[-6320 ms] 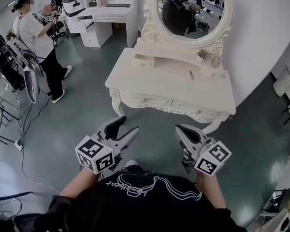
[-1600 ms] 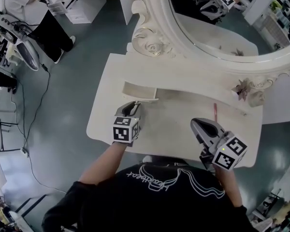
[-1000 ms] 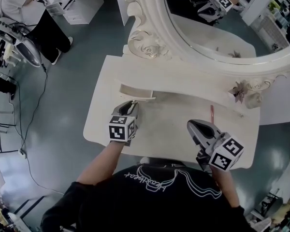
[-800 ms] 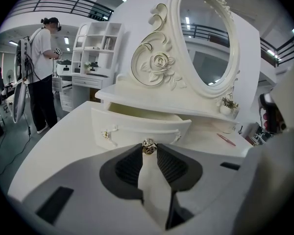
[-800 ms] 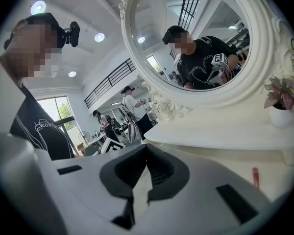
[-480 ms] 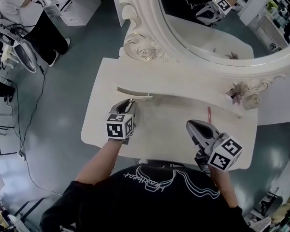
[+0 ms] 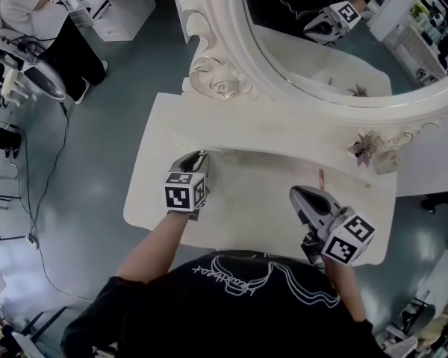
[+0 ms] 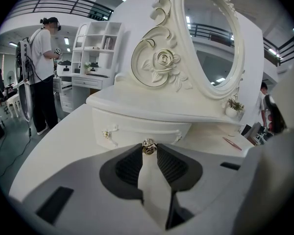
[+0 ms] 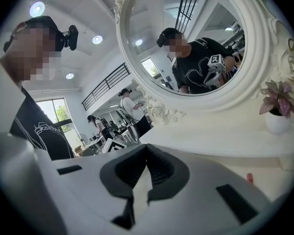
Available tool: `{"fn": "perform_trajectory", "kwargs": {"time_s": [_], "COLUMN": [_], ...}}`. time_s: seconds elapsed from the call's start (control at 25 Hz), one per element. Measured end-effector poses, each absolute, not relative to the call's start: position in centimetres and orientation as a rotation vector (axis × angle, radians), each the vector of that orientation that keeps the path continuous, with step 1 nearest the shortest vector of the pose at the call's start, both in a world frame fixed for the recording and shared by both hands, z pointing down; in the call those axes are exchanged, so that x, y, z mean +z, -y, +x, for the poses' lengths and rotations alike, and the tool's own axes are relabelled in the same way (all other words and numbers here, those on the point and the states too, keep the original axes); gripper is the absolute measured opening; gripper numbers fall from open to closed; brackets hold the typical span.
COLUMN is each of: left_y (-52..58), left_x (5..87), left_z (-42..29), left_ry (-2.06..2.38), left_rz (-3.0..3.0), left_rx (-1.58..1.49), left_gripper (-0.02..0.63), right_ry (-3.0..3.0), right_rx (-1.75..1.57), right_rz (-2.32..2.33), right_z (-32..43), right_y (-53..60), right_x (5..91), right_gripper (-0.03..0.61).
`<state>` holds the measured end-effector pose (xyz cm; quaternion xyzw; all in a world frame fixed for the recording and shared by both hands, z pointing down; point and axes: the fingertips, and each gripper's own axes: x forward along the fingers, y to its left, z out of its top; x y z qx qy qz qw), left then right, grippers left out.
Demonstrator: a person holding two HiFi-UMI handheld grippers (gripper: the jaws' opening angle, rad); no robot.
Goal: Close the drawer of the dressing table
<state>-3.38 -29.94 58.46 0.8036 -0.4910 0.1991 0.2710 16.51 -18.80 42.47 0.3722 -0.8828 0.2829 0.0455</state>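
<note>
Left gripper view shows the small drawer (image 8: pixel 142 130) set into the shelf under the mirror (image 8: pixel 206 38), below the carved rose on the mirror's left side. Its long axis runs side to side along the mirror's base, and its front faces the camera, tucked beneath the shelf's edge. The left gripper (image 8: pixel 148 151) has its jaws pinched narrow on the drawer's metal knob (image 8: pixel 148 145). Further toward the mirror's right side, the right gripper (image 9: pixel 147 151) hovers over the dressing table (image 7: pixel 153 177), jaw tips together with nothing between them, near a small potted plant (image 9: pixel 278 116).
</note>
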Motion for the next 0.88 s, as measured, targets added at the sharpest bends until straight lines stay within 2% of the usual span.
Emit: {"fn": "perform_trajectory", "kwargs": {"time_s": [0.88], "left_y": [31.9], "left_x": [58.5], "left_z": [-3.0], "left_ry": [1.324], "left_rz": [2.179], "left_rx": [0.511], "left_gripper": [0.095], "right_ry": [2.685], "right_rx": [0.881], "right_rz": [1.164], "right_z": [16.7], "right_y": [19.2], "right_x": [42.5], "right_gripper": [0.003]}}
